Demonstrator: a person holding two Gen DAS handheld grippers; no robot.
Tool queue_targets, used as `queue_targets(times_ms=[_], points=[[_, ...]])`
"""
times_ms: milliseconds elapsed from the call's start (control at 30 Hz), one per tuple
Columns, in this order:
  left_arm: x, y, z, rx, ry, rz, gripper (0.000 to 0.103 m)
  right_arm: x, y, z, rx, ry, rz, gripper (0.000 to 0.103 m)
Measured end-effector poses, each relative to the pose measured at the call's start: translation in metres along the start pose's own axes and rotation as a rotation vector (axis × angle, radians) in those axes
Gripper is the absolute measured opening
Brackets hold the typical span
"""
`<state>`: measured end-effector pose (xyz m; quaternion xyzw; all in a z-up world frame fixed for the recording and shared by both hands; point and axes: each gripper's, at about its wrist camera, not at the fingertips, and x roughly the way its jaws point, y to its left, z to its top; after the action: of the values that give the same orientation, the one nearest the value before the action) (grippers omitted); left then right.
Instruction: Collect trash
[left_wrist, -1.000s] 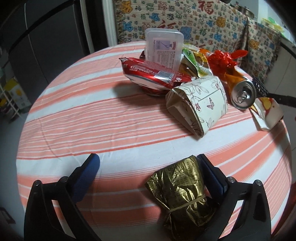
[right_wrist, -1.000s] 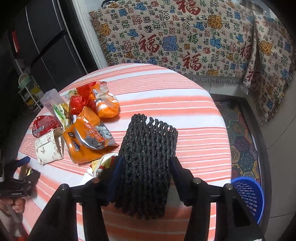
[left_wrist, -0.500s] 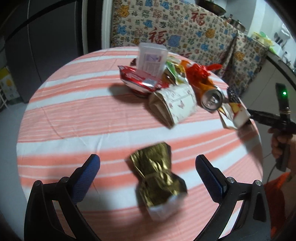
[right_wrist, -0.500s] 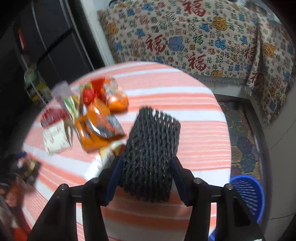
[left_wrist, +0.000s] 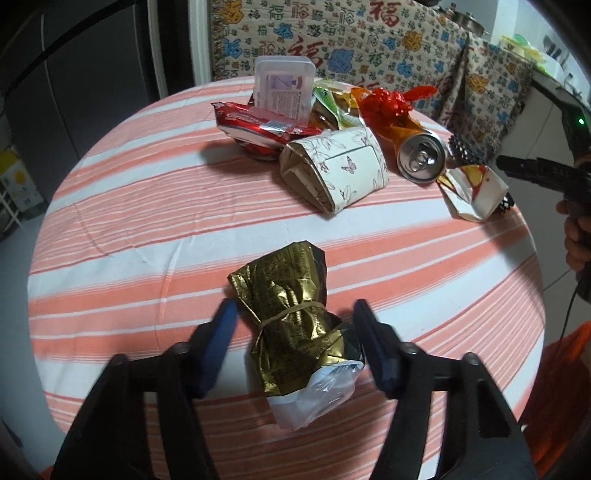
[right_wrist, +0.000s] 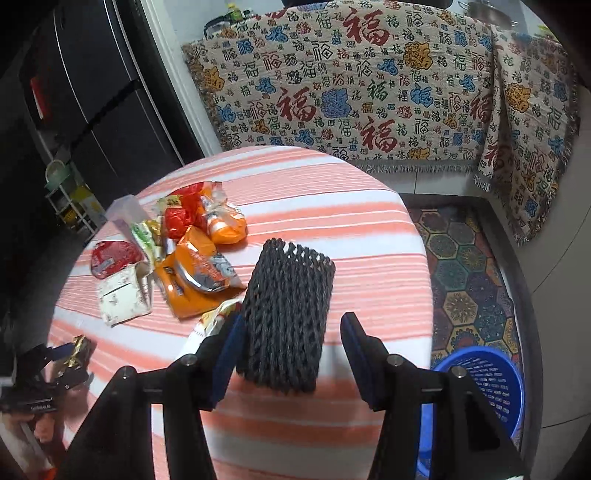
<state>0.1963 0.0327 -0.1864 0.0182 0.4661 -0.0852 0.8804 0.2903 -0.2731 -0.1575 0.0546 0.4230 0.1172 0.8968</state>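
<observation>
Left gripper (left_wrist: 295, 321) fingers hide gold wrapper (left_wrist: 291, 314) edges.

Round tabletop (right_wrist: 295, 218) under orange-and-white striped cloth. Behind it, patterned throw (right_wrist: 369, 92) with red characters draped over furniture. Dark fridge (right_wrist: 85, 92) at left, small white rack (right_wrist: 70, 206) beside it. Hexagon-patterned floor mat (right_wrist: 465, 266) at right

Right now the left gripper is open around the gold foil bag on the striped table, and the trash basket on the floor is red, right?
Not quite. The trash basket is blue, not red, as the right wrist view shows. The rest stands: the left gripper is open around the gold foil bag on the striped table.
</observation>
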Motion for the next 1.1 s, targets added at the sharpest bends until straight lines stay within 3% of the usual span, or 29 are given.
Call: queue_targets(times_ms=[67, 100, 200, 233, 467, 667, 867, 1100], points=[[0.0, -0.002, -0.001, 0.015, -0.014, 0.021, 0.052, 0.013, 0.002, -0.001, -0.002, 0.018, 0.003, 0.055], [0.0, -0.003, -0.001, 0.015, -0.021, 0.024, 0.044, 0.025, 0.002, -0.002, -0.005, 0.043, 0.014, 0.054], [-0.001, 0.0, 0.002, -0.013, -0.037, 0.0, 0.04, 0.044, 0.005, -0.009, -0.04, 0.099, -0.006, 0.01], [-0.002, 0.001, 0.003, -0.024, -0.045, -0.006, 0.04, 0.042, 0.005, -0.01, -0.057, 0.076, -0.047, 0.01], [-0.02, -0.006, 0.014, -0.042, -0.111, -0.049, 0.038, -0.001, -0.006, -0.015, -0.028, -0.001, -0.031, 0.01], [-0.036, -0.039, 0.031, -0.015, -0.143, -0.129, 0.038, -0.031, -0.02, -0.016, -0.012, -0.028, -0.037, 0.01], [-0.047, -0.11, 0.061, 0.068, -0.163, -0.254, 0.038, -0.074, -0.069, -0.026, 0.044, -0.06, -0.09, 0.01], [-0.028, -0.247, 0.084, 0.216, -0.121, -0.437, 0.039, -0.108, -0.167, -0.066, 0.168, -0.038, -0.229, 0.01]])
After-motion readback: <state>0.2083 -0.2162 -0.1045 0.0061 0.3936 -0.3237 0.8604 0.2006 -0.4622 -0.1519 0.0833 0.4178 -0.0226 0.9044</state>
